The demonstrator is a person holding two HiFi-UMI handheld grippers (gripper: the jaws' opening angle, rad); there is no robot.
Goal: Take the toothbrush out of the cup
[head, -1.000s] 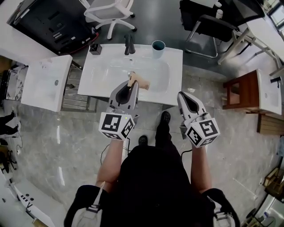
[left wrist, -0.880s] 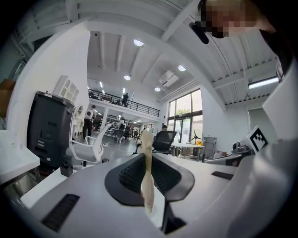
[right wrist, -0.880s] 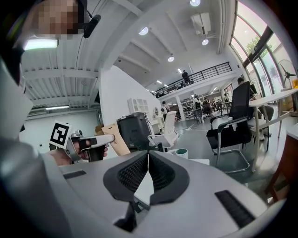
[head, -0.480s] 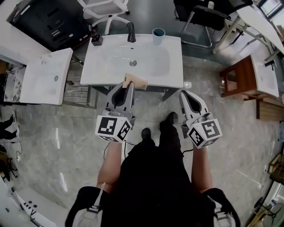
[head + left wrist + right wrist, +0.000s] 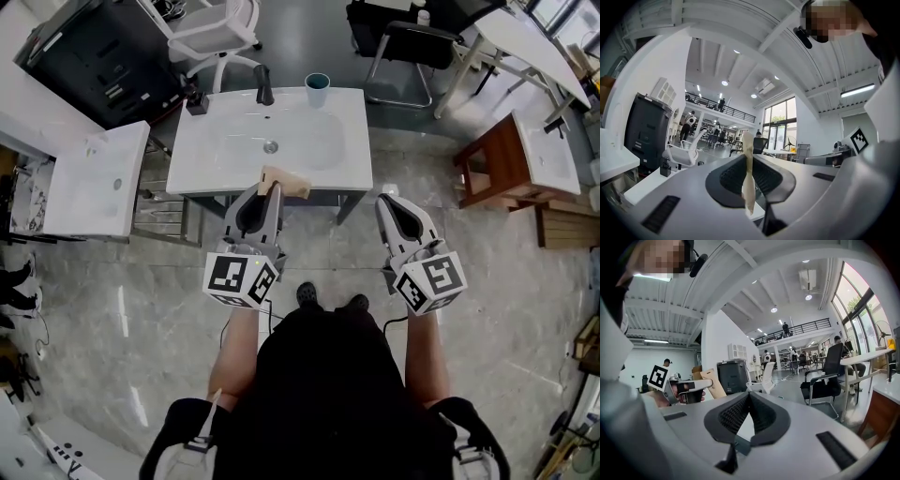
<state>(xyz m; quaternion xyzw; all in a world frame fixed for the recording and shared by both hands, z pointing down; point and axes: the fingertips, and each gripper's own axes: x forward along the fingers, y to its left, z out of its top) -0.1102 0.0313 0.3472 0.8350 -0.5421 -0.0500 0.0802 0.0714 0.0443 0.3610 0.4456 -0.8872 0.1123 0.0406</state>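
While the person stands back from the white sink surface (image 5: 200, 171), both grippers are held out level over the grey floor (image 5: 112, 300) in front of it. The left gripper (image 5: 270, 193) has its tongs pinching a flat tan piece (image 5: 287, 182). In its own view the piece runs edge-on as a thin, slightly wavy cream strip, rising above the dark ribbed pads (image 5: 733, 176) and hanging a little below them. From the right gripper view the same piece shows its broad side, cardboard-coloured and tilted. Whether it is the toothbrush itself or a sleeve around it cannot be told. In the head view it overlaps the front rim of the surface, just beyond the tips of the left tongs.

The right gripper (image 5: 391, 204) has its tongs pressed together at the tips, with only a narrow wedge of gap lower down between the pads and nothing in it.

The teal cup (image 5: 317, 90) stands upright at the back edge of the surface, to the right of the black faucet (image 5: 265, 86) and well apart from both grippers. Its inside is too small and dark to read. A small black item (image 5: 197, 101) sits at the back left corner. A second white basin unit (image 5: 94, 178) stands to the left of the surface, and a brown wooden stand (image 5: 492, 155) to its right.
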